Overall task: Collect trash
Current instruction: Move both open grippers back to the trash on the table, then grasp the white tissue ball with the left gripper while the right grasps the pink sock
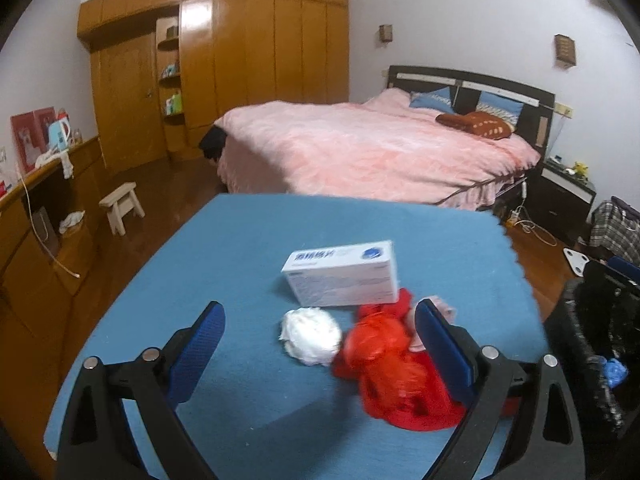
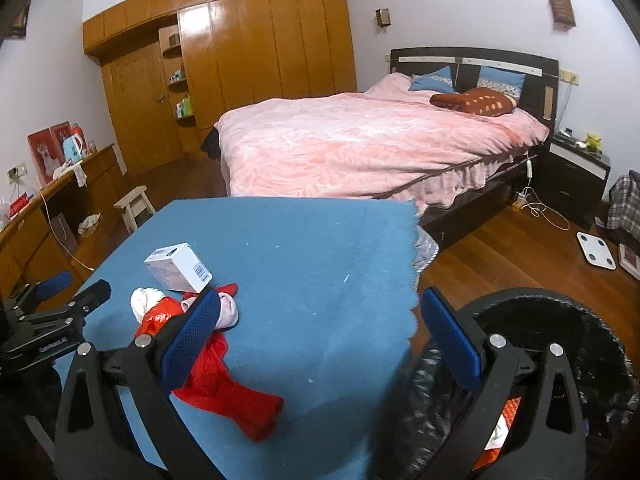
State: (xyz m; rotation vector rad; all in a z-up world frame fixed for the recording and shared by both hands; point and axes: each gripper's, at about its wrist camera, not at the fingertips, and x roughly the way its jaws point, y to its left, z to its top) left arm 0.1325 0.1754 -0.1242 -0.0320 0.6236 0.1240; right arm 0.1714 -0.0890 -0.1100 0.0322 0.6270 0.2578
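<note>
Left wrist view: the left gripper (image 1: 320, 344) gapes over a white paper wad (image 1: 310, 336) and red plastic bag (image 1: 384, 364); the right gripper (image 2: 320, 336) hangs spread, empty, beside the bin (image 2: 580, 320).

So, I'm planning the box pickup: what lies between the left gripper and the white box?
In the left wrist view, a white crumpled wad and a red plastic bag lie between the left gripper and the white box.

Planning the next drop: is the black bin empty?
Not empty: the black-lined round bin already holds orange-and-white scraps.
</note>
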